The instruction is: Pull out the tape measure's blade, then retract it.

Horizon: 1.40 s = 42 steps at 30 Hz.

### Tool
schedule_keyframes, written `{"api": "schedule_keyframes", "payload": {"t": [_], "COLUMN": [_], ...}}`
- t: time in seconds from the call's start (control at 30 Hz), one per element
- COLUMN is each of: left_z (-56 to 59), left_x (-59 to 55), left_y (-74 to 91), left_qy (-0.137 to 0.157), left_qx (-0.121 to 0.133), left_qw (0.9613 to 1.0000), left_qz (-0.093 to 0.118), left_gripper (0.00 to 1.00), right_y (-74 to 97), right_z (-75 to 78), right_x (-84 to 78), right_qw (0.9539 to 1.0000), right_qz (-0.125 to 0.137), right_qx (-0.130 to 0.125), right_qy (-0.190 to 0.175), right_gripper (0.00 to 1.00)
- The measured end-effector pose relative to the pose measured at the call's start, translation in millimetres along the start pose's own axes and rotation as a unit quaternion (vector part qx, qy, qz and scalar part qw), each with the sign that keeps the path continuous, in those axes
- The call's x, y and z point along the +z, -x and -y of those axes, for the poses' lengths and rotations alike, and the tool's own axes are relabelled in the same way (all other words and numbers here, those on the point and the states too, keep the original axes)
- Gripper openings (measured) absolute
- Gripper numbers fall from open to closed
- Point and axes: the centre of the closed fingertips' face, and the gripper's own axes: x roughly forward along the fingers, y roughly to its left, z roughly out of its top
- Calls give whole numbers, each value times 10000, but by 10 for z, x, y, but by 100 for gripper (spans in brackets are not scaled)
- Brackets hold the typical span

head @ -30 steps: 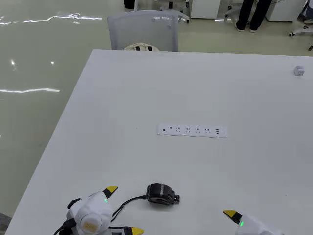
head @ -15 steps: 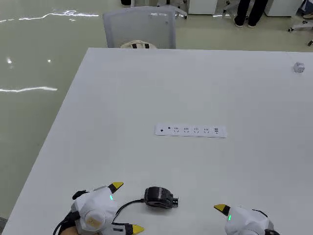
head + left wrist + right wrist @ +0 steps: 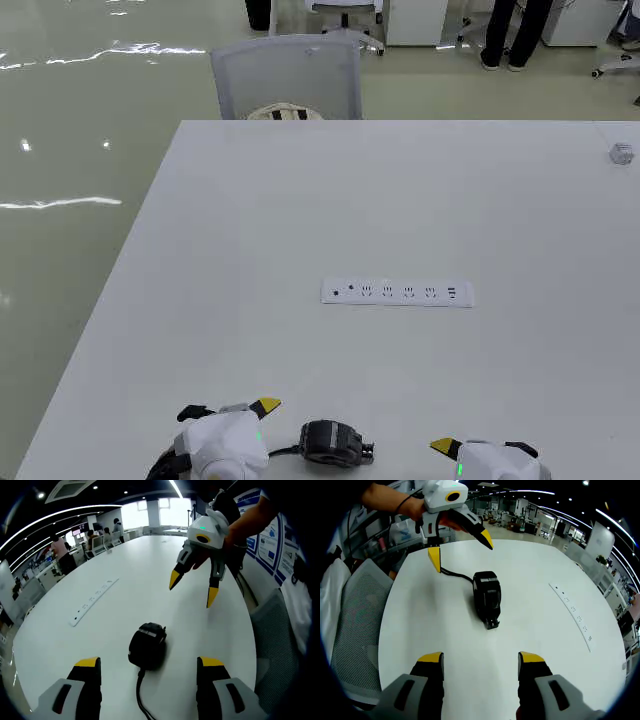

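Note:
A black tape measure (image 3: 335, 443) lies on the white table (image 3: 400, 200) near its front edge, its blade fully in. A black wrist strap (image 3: 141, 690) trails from it toward my left gripper. The left gripper (image 3: 272, 445) stands open just left of the case, which lies ahead of its jaws in the left gripper view (image 3: 147, 646). My right gripper (image 3: 468, 462) is open on the other side, a short way off, with the tape measure (image 3: 487, 597) ahead of it. Each gripper faces the other: right gripper (image 3: 194, 589), left gripper (image 3: 460, 547). Neither touches the case.
A white power strip (image 3: 396, 293) lies mid-table. A grey mesh chair (image 3: 285, 75) stands at the far edge, and a small pale object (image 3: 621, 153) sits at the far right. People stand in the background (image 3: 515, 25).
The head camera has tilted. Both grippers have drawn closer to the tape measure from either side. The tape measure itself has not moved on the table.

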Motion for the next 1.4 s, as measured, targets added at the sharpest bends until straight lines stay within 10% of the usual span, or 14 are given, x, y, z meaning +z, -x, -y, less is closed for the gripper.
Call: {"api": "schedule_keyframes", "payload": {"t": [1.4], "left_z": [34], "left_x": [-14], "left_y": [-695], "left_qy": [-1122], "left_qx": [-891], "left_qw": [9883], "left_qz": [-513], "left_gripper": [52], "right_y": [-665], "right_z": [202], "right_x": [235], "right_qw": [9960], "right_qz": [-45], "right_qx": [596], "right_qy": [669], "right_gripper": [46]}}
